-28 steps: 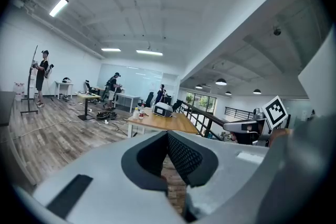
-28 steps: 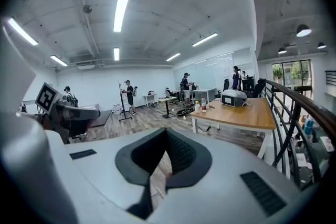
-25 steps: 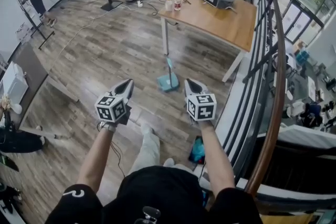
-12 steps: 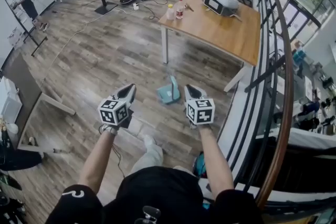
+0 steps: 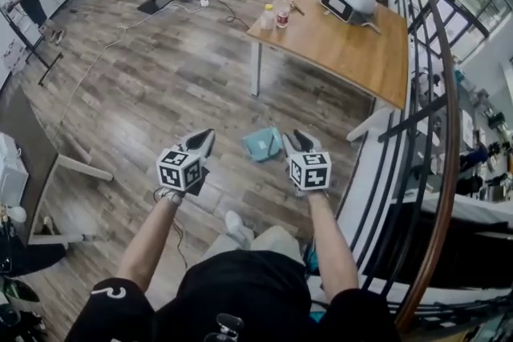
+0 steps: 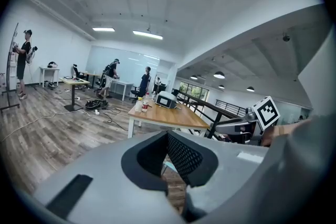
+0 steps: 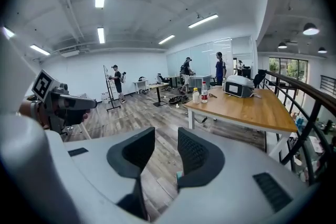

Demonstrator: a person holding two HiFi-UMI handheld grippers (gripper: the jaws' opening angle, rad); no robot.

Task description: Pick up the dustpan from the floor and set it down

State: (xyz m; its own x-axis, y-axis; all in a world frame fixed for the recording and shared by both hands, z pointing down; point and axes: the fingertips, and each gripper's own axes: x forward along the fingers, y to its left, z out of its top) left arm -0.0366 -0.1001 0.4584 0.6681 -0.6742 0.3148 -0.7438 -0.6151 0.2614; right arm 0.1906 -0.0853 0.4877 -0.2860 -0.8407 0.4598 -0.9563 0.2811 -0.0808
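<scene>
The teal dustpan (image 5: 263, 144) lies on the wood floor just ahead of me, near a leg of the wooden table. In the head view it shows between the tips of my two grippers. My left gripper (image 5: 204, 138) is to its left, its tips together and nothing held. My right gripper (image 5: 295, 138) is to its right; its jaws are opening, with only floor in the gap. A sliver of the dustpan (image 6: 167, 166) peeks under the left gripper (image 6: 168, 135), and another bit of the dustpan (image 7: 180, 174) shows low beside the right gripper (image 7: 166, 134).
The wooden table (image 5: 345, 36) stands ahead to the right, bearing bottles (image 5: 268, 16) and a white device (image 5: 346, 0). A railing (image 5: 433, 132) runs along the right side. My shoe (image 5: 238, 227) is behind the dustpan. People and desks are far off at the back.
I have come closer to the dustpan, and both grippers moved forward and down until it lies between their tips. The right gripper's jaws have parted.
</scene>
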